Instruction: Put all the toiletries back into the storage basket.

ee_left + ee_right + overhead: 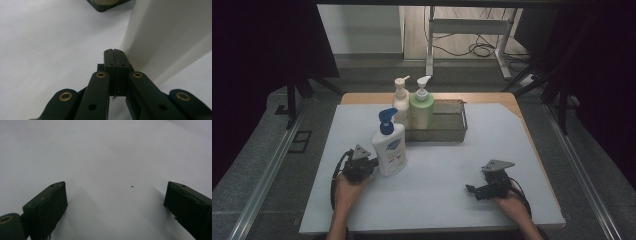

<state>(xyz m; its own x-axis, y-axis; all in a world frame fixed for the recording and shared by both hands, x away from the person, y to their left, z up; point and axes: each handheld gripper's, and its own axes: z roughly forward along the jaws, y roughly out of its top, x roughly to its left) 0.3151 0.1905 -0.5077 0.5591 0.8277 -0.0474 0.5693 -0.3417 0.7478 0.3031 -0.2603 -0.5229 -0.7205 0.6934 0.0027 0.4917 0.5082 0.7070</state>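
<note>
- Left gripper (115,56): jaws pressed together with nothing between them, as the left gripper view shows; their tips lie just beside the white wall of the pump bottle (170,32), and whether they touch it cannot be told.
- In the high view, the left gripper (371,164) sits low over the tabletop (437,185), held by the left hand (346,187) at the near left.
- White pump bottle (389,145): upright on the tabletop, blue pump head on top, a blue and red label on its front. It stands immediately right of the left gripper and in front of the tray's left end.
- Metal tray (447,125): rectangular, placed at the far middle of the tabletop, behind the white bottle.
- Cream pump bottle (401,100) and green pump bottle (421,107): both upright in the left end of the tray, side by side, the cream one to the left.
- Right gripper (474,191): low over the near right of the tabletop, held by the right hand (512,202), well apart from the bottles and the tray.
- Right gripper view: jaws spread wide, with bare white tabletop (112,157) between them.
</note>
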